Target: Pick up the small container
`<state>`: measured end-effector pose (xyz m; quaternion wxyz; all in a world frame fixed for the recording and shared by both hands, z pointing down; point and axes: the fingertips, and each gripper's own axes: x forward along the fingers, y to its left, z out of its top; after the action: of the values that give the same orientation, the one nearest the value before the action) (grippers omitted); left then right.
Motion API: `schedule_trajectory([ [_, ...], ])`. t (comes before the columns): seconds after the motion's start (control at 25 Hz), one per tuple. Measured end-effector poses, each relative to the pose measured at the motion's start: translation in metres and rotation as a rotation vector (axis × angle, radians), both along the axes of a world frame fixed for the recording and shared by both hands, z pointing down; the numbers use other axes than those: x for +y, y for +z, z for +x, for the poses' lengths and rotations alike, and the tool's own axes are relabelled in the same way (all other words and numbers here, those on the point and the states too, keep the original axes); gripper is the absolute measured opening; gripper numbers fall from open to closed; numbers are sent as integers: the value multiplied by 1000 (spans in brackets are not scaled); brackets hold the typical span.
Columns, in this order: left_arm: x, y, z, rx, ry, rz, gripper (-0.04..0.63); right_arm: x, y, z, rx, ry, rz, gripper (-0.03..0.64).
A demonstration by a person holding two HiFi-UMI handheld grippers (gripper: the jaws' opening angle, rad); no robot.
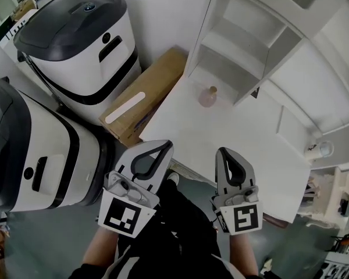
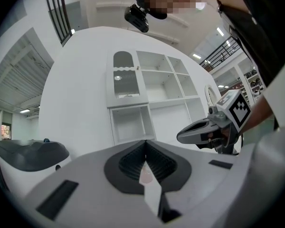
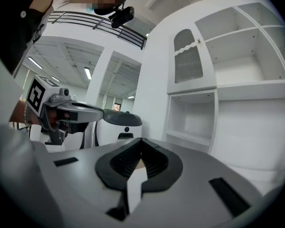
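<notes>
A small pinkish container (image 1: 208, 96) with a narrow neck stands on the white table (image 1: 232, 150), close in front of the open white shelf unit (image 1: 244, 45). A bit of it shows through the left gripper's closed jaws as a pink spot (image 2: 146, 175). My left gripper (image 1: 164, 147) and right gripper (image 1: 223, 151) hang side by side over the table's near edge, both shut and holding nothing, well short of the container. Each gripper shows in the other's view, the right gripper (image 2: 180, 137) and the left gripper (image 3: 100, 112).
Two large white-and-grey machines (image 1: 81, 39) (image 1: 29, 156) stand left of the table, with a brown cardboard box (image 1: 145, 95) between them and the table edge. A small white object (image 1: 320, 150) sits at the table's far right. The person's dark-clothed legs are below the grippers.
</notes>
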<state>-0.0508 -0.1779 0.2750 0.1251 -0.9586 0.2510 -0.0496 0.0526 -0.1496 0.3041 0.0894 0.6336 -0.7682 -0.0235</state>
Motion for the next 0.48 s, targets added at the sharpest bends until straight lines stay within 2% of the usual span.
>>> schedule_trajectory([
  [0.48,-60,8,40,-18,-57,-18,2,-79,45,51,-14,-46,-96,3],
])
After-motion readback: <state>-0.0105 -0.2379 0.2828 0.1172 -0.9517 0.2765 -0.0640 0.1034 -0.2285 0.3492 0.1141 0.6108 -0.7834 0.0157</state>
